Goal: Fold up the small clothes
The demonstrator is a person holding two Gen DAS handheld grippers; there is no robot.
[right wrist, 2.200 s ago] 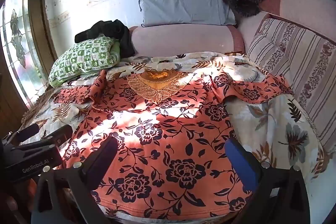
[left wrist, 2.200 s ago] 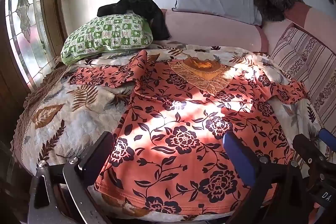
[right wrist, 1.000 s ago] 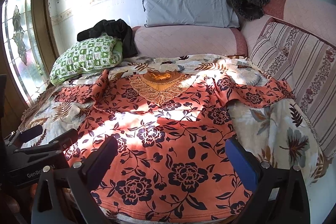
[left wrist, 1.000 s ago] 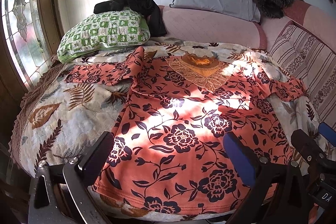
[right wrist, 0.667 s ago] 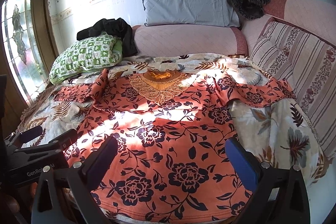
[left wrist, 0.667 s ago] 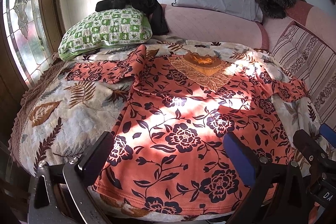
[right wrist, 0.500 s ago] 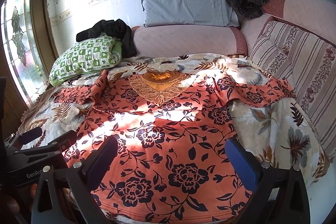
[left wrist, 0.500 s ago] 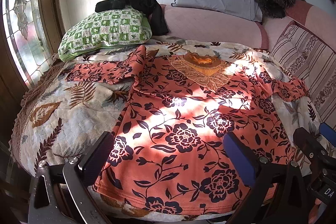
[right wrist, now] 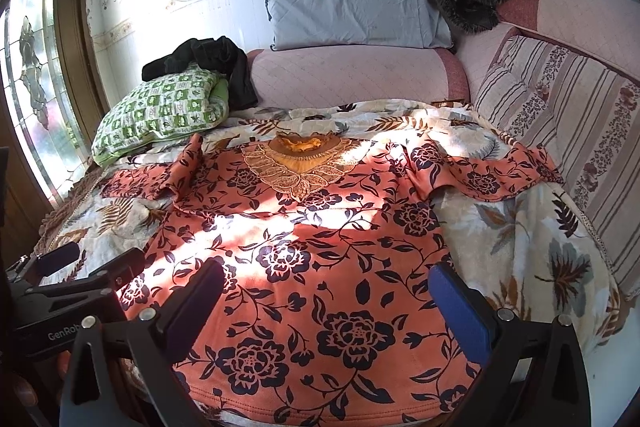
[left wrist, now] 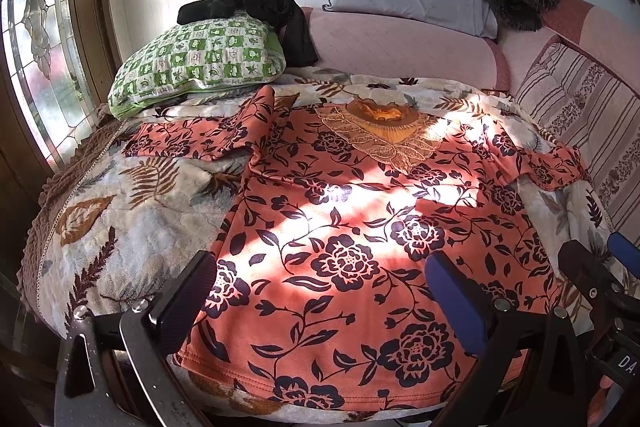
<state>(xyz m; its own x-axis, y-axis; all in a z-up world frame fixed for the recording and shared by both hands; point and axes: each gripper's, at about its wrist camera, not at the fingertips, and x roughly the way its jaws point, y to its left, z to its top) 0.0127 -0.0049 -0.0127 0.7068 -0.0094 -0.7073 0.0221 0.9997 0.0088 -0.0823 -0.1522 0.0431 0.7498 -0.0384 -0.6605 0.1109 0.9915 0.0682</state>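
An orange top with dark flowers and a gold embroidered neckline (left wrist: 352, 227) lies flat, front up, on a leaf-print blanket (left wrist: 132, 223); it also shows in the right wrist view (right wrist: 320, 247). Its left sleeve (left wrist: 200, 143) is bunched and its right sleeve (right wrist: 496, 175) is spread out. My left gripper (left wrist: 320, 291) is open and empty, above the hem at the near left. My right gripper (right wrist: 324, 295) is open and empty, above the hem further right. Each gripper shows at the edge of the other's view.
A green checked pillow (left wrist: 196, 63) with a black garment (left wrist: 256, 7) on it lies at the back left. A grey pillow (right wrist: 352, 11) and pink bolster (right wrist: 352, 75) line the wall. Striped cushions (right wrist: 572, 131) stand along the right. A stained-glass window (left wrist: 44, 59) is left.
Both grippers have shifted only slightly; the view has bobbed a little. The top lies as before and both grippers stay open.
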